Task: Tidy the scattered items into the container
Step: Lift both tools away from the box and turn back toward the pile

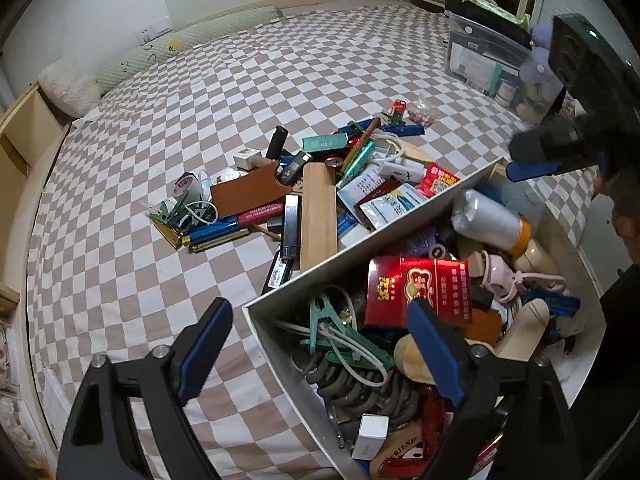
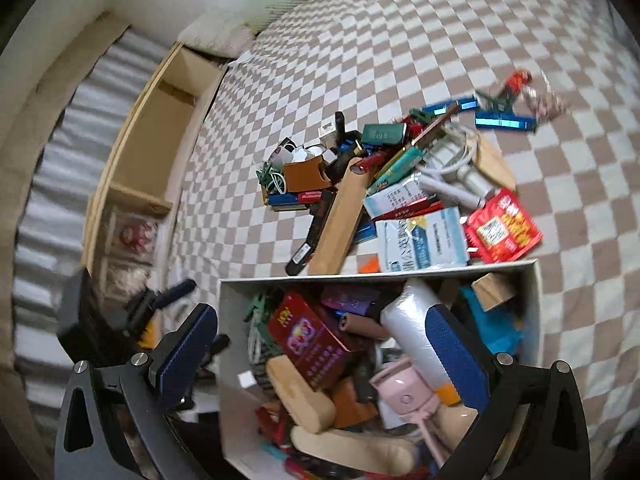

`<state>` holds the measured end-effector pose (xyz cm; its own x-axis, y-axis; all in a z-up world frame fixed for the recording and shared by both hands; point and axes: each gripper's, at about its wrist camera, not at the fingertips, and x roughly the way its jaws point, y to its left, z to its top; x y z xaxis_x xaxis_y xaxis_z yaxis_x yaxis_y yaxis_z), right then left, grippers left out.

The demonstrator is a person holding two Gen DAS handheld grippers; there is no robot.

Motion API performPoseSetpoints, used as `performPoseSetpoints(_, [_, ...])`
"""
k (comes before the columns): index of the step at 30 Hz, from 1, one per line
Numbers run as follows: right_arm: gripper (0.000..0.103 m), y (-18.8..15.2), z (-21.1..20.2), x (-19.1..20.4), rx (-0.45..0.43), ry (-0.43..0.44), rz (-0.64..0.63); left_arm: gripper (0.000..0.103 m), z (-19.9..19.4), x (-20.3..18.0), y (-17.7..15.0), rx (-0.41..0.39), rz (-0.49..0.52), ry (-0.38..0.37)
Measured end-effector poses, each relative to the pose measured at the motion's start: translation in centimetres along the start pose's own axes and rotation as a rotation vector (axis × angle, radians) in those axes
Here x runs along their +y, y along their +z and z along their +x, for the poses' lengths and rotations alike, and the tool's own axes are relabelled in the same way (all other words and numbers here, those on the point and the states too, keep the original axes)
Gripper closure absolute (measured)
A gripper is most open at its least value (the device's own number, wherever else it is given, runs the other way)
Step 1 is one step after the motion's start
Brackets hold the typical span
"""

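- Left gripper (image 1: 320, 354) and right gripper (image 2: 324, 354): jaws apart, empty
- Long pale wooden block (image 1: 318, 216): in the pile far of the white box (image 1: 360, 240); rigid, light; grasp across its narrow width

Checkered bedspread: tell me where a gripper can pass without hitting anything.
Bare checkered bedspread lies left of the scattered pile, and more runs beyond it toward the green bolster. The white box is packed full, and the pile crowds right against its far wall.
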<state>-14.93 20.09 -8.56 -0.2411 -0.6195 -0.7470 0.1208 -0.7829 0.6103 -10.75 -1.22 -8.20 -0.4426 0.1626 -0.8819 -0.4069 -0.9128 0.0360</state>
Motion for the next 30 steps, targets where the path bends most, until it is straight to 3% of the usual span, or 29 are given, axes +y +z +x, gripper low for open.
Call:
performPoseSetpoints(9, [0.0, -1.1, -1.4, 1.5, -0.043, -0.105, -0.147, 0.001, -1.3, 0.2, 0.7, -0.072, -0.071, -0.053])
performPoseSetpoints(14, [0.0, -1.4, -1.6, 2.2, -0.064, -0.21, -0.243, 0.001, -1.8, -0.3, 1.0, -0.104, -0.071, -0.004])
performPoseSetpoints(30, [0.0, -1.5, -3.1, 0.8, -0.101, -0.362, -0.377, 0.001, -0.3, 0.0, 1.6, -0.067, -0.104, -0.016])
